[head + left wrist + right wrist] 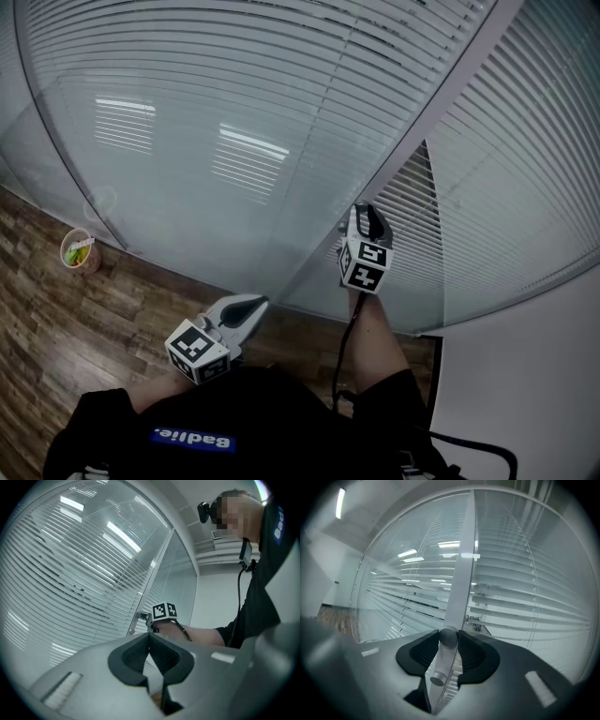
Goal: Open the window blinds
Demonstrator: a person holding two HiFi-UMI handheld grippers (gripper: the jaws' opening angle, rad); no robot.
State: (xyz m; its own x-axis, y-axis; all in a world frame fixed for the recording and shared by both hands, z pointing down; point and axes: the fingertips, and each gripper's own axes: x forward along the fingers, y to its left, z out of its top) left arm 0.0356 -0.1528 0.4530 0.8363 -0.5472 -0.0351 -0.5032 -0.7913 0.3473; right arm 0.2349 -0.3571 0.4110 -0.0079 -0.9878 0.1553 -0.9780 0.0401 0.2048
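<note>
White slatted blinds (281, 84) hang behind glass panes on either side of a slanted metal frame post (412, 141). My right gripper (367, 211) is at that post, held level. In the right gripper view its pads are shut on a round grey knob (448, 637) that sticks out of the post (461, 578); a second small knob (437, 678) sits just below. The slats (525, 606) of the right pane show gaps between them. My left gripper (258, 302) hangs lower and left of the post, away from the glass, shut with nothing in it (150, 637).
A wooden floor (56, 319) runs along the foot of the glass. A small cup (80, 250) with something green in it stands at the left by the pane. A white wall (525, 375) closes the right side. A black cable (342, 356) trails from the right gripper.
</note>
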